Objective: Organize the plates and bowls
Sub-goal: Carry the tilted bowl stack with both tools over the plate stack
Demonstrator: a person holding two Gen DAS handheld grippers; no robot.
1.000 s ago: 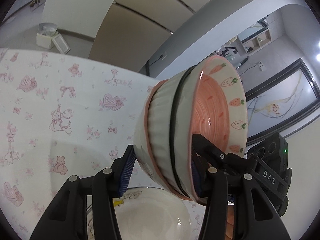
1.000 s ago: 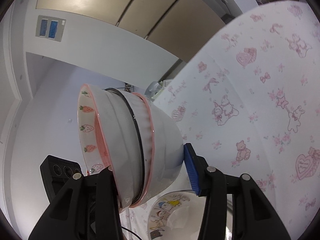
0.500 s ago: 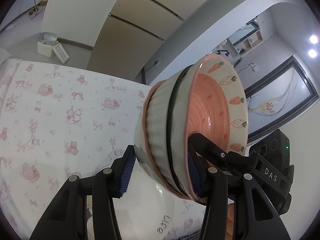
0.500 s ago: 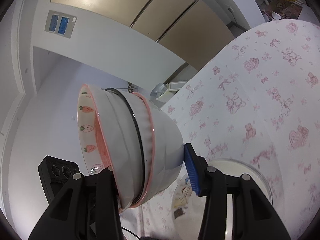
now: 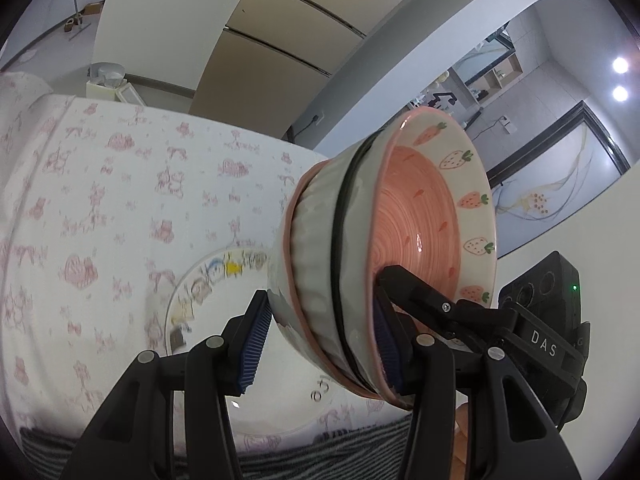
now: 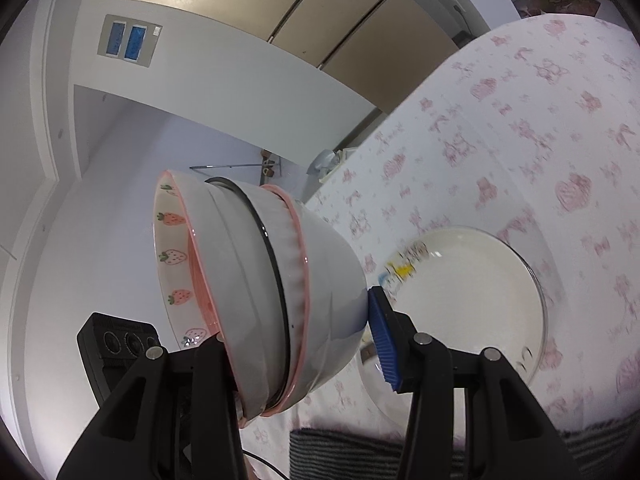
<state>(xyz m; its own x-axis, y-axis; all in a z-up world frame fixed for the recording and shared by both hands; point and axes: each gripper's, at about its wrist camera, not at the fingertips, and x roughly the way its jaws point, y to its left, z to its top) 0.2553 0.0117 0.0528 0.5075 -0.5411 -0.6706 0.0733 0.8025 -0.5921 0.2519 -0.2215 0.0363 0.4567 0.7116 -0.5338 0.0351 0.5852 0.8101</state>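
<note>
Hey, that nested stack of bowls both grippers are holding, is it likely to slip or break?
Probably slippery: the bowl stack looks glazed, with glare. Likely fragile ceramic, and heavy, being several nested bowls. Tilted on its side, the inner strawberry bowl might slide out.

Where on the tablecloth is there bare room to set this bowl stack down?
Bare cloth lies beyond and left of the plate, toward the far table edge; likewise right of the plate in the right wrist view. Nearest you, the plate crowds the cloth.

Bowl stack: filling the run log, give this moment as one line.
held: bowl stack, three nested, tilted | left tongs: shut on it | right tongs: shut on it | below: plate on tablecloth
</note>
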